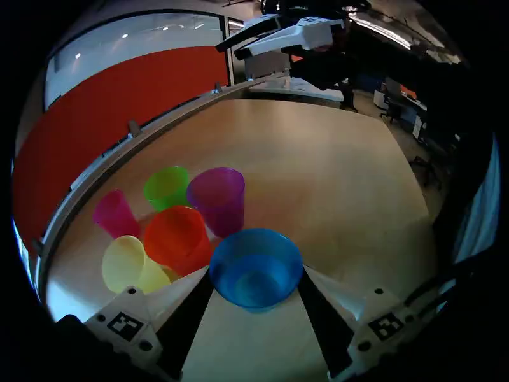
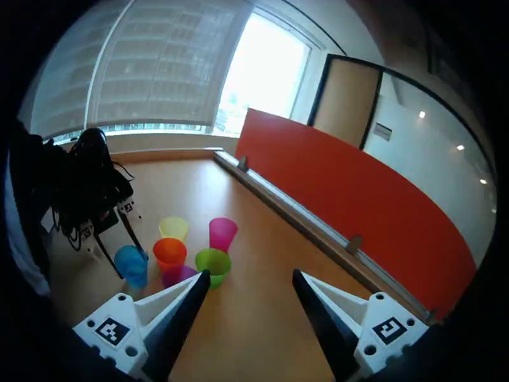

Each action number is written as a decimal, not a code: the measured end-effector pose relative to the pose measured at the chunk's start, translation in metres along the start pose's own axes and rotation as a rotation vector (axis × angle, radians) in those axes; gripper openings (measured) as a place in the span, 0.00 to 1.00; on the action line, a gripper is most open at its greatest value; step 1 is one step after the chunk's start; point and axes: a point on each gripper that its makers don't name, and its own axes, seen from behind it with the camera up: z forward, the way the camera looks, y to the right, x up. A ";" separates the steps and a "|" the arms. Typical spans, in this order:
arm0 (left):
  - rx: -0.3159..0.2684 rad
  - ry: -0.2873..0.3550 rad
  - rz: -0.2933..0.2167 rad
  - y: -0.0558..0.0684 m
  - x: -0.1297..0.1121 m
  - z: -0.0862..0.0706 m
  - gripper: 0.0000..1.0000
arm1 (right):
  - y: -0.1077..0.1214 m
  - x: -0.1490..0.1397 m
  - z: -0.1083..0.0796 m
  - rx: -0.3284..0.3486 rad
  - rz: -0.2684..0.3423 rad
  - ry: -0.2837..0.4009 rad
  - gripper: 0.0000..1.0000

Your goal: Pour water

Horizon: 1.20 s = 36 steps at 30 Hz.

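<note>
Holding a blue cup (image 1: 256, 264), left tongs (image 1: 254, 271) hover over the wooden office table (image 1: 318, 165); right tongs (image 2: 250, 273) gape

Five cups (image 1: 178, 237) cluster on the table (image 1: 331, 172) behind a nearer cup (image 1: 256, 267).

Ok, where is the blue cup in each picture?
Left gripper view: the blue cup is at the bottom middle, gripped between the left tongs.
Right gripper view: the blue cup is at the lower left, farther off.
Shared landmark: the orange cup right beside it.
</note>
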 end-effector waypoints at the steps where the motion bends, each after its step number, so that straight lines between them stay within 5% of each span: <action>1: 0.004 0.006 -0.003 -0.001 0.001 -0.001 0.87 | 0.000 0.000 0.000 0.000 0.001 0.001 1.00; 36: 0.131 0.292 -0.098 -0.035 0.084 -0.073 0.87 | -0.004 0.015 0.015 0.024 0.019 0.018 1.00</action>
